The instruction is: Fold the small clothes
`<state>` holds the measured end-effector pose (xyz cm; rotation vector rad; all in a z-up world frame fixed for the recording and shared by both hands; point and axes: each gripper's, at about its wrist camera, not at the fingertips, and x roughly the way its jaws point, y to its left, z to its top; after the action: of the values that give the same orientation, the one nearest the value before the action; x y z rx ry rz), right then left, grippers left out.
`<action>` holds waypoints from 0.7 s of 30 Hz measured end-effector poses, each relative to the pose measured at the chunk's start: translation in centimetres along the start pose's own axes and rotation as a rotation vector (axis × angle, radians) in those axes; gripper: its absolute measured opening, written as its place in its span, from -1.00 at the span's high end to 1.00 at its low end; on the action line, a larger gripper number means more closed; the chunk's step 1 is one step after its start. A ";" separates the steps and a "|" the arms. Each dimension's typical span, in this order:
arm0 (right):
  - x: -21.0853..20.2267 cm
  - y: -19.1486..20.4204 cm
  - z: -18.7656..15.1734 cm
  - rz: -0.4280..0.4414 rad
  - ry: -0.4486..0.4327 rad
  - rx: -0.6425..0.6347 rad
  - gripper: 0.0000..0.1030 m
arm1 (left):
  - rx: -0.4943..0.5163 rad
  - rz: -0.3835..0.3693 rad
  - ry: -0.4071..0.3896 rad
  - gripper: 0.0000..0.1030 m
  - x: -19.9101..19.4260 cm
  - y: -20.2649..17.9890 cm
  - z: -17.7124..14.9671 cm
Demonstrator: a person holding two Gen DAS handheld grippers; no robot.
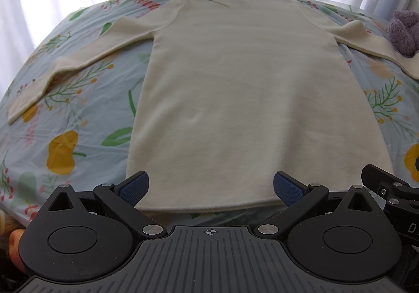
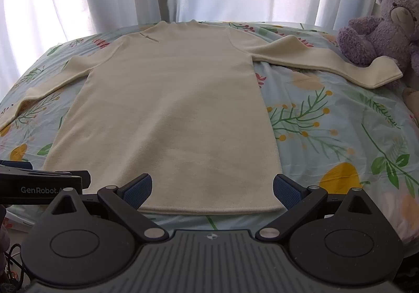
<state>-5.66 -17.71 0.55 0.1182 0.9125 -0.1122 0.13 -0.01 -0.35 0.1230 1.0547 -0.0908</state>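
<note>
Left wrist view, cream top [image 1: 235, 99] flat on floral sheet [image 1: 78, 115], left tool [image 1: 210, 188] and right tool [image 2: 212, 189] released at hem.

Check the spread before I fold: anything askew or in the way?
The cream long-sleeved top lies flat, but its right sleeve runs out to the purple teddy bear, cuff against it. Both grippers, left and right, are open at the hem.

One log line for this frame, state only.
garment: cream long-sleeved top flat, unfolded | left gripper: open at hem | right gripper: open at hem | right sleeve against purple teddy bear
</note>
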 end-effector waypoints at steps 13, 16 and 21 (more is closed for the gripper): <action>0.2 0.0 0.0 0.004 -0.001 0.003 -0.92 | 0.000 -0.002 0.007 -1.00 0.3 0.2 0.2; 0.2 0.0 0.0 0.005 -0.002 0.002 -0.92 | -0.002 -0.002 0.007 -1.00 0.3 0.2 0.2; 0.2 0.0 -0.2 0.007 -0.002 0.004 -0.92 | -0.003 -0.004 0.010 -1.00 0.5 0.2 0.1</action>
<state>-5.65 -17.68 0.29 0.1247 0.9099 -0.1074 0.44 0.13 -0.70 0.1186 1.0653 -0.0925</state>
